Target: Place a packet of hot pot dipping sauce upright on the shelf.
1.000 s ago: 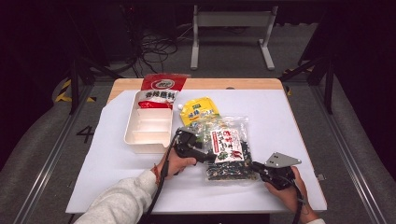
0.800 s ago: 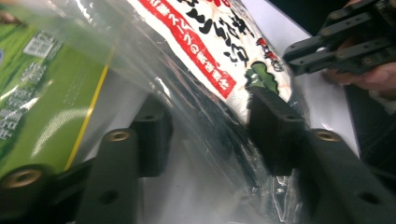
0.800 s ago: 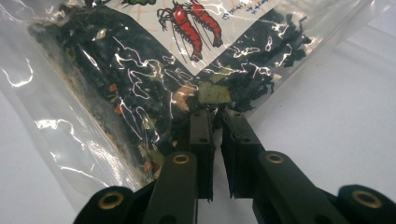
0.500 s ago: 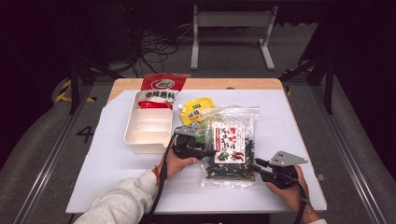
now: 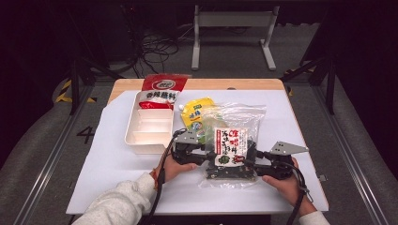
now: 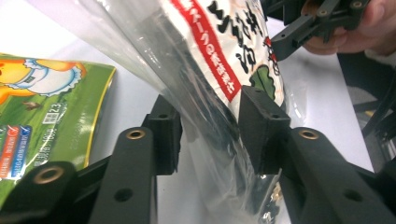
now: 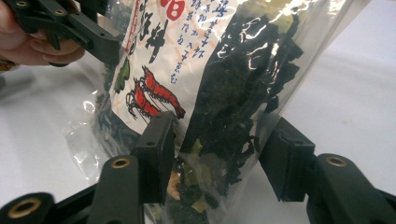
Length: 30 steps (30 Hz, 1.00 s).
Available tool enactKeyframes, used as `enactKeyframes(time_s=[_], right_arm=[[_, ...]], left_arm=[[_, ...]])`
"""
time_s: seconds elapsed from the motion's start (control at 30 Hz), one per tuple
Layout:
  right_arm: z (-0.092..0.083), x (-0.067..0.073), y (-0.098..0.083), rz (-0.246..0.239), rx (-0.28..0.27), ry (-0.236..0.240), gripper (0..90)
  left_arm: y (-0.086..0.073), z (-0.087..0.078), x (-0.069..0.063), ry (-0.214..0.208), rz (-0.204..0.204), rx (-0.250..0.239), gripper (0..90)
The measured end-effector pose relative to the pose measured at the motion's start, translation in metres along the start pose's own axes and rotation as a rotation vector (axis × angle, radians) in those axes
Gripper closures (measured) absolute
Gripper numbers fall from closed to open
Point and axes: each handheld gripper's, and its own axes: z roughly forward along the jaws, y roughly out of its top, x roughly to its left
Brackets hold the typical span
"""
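Currently both claws were on the seaweed bag, which stood tilted up off the surface between them. Left claw had just been opening a little; bag sat between its jaws, touching one pad, gap at the other. Right claw had just been opening too, jaws spread, bag loose between them. Green pouch lay just beside the left claw. Tray sat beyond the left claw.
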Motion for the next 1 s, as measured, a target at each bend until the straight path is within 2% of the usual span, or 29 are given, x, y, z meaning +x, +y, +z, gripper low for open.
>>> enactKeyframes(time_s=[0.17, 0.27, 0.33, 0.37, 0.43, 0.47, 0.53, 0.6, 0.63, 0.7, 0.87, 1.0], right_arm=[[0.002, 0.009, 0.005, -0.053, -0.009, 0.010, 53.3], [0.003, 0.012, 0.008, -0.065, -0.015, 0.015, 55.1], [0.004, 0.013, 0.008, -0.067, -0.018, 0.017, 55.6], [0.005, 0.015, 0.009, -0.078, -0.019, 0.012, 55.6], [0.006, 0.017, 0.011, -0.080, -0.025, 0.008, 50.0], [0.005, 0.017, 0.012, -0.076, -0.028, 0.003, 46.3], [0.004, 0.017, 0.012, -0.078, -0.031, -0.001, 45.2], [0.002, 0.017, 0.011, -0.079, -0.026, -0.007, 40.2], [-0.001, 0.016, 0.008, -0.072, -0.022, 0.004, 38.0], [-0.005, 0.015, 0.004, -0.069, -0.015, -0.009, 33.9], [-0.015, 0.015, -0.007, -0.090, 0.032, -0.053, 32.5], [-0.016, 0.014, -0.011, -0.100, 0.057, -0.076, 31.3]], left_arm=[[0.005, -0.002, -0.005, -0.002, 0.012, -0.031, 43.7], [0.008, -0.006, -0.005, -0.002, 0.013, -0.058, 45.1], [0.008, -0.009, -0.004, -0.003, 0.010, -0.062, 49.4], [0.008, -0.013, -0.003, -0.014, 0.005, -0.091, 49.4], [0.009, -0.020, 0.000, -0.063, -0.012, -0.128, 64.6], [0.010, -0.021, -0.001, -0.075, -0.005, -0.133, 70.2], [0.013, -0.026, -0.005, -0.083, 0.013, -0.144, 77.4], [0.016, -0.030, -0.010, -0.086, 0.048, -0.149, 78.7], [0.017, -0.033, -0.011, -0.085, 0.053, -0.153, 79.0], [0.018, -0.038, -0.012, -0.086, 0.060, -0.166, 79.2], [0.023, -0.054, -0.012, -0.052, 0.084, -0.185, 79.6], [0.027, -0.066, -0.010, -0.030, 0.107, -0.200, 79.6]])
